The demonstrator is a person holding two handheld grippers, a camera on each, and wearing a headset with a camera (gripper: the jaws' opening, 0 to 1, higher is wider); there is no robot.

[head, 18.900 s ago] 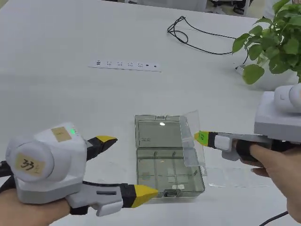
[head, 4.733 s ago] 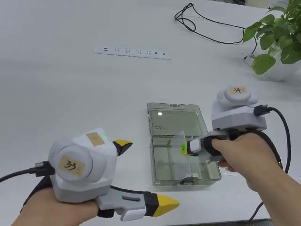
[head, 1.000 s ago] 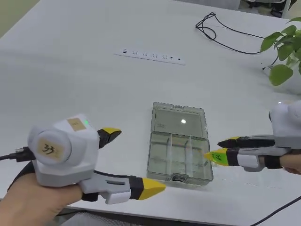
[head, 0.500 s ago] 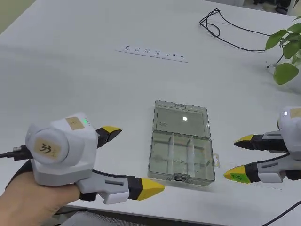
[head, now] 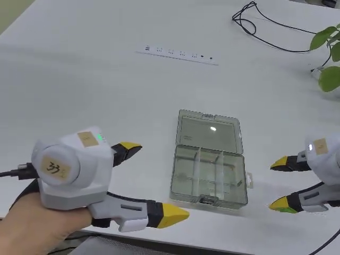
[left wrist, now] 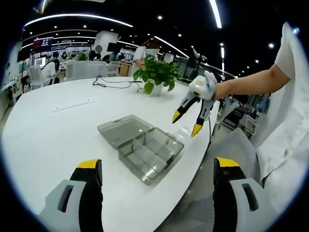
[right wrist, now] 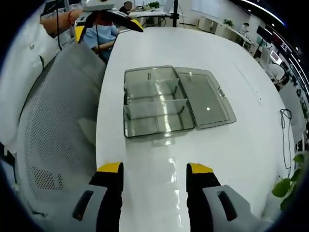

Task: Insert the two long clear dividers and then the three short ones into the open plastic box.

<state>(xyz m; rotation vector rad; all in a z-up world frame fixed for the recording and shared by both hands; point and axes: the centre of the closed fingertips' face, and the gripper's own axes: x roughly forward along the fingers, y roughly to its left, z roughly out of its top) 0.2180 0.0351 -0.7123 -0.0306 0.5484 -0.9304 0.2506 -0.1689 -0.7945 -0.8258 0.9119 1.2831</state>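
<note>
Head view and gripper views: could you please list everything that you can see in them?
table: one, white, under everything
box: one, clear greyish, centre of table, lid lying open flat behind it
long dividers: two, clear, upright in the box
clear piece: one, on the table at the box's right edge, perhaps a short divider
power strip: one, white, far side of table
cable: one, black, far right
plant: one, green, right edge
chair: one, grey mesh, beside the table
left gripper: yellow tips, open, left of box
right gripper: yellow tips, open, right of box
hand: holding the left gripper
</note>
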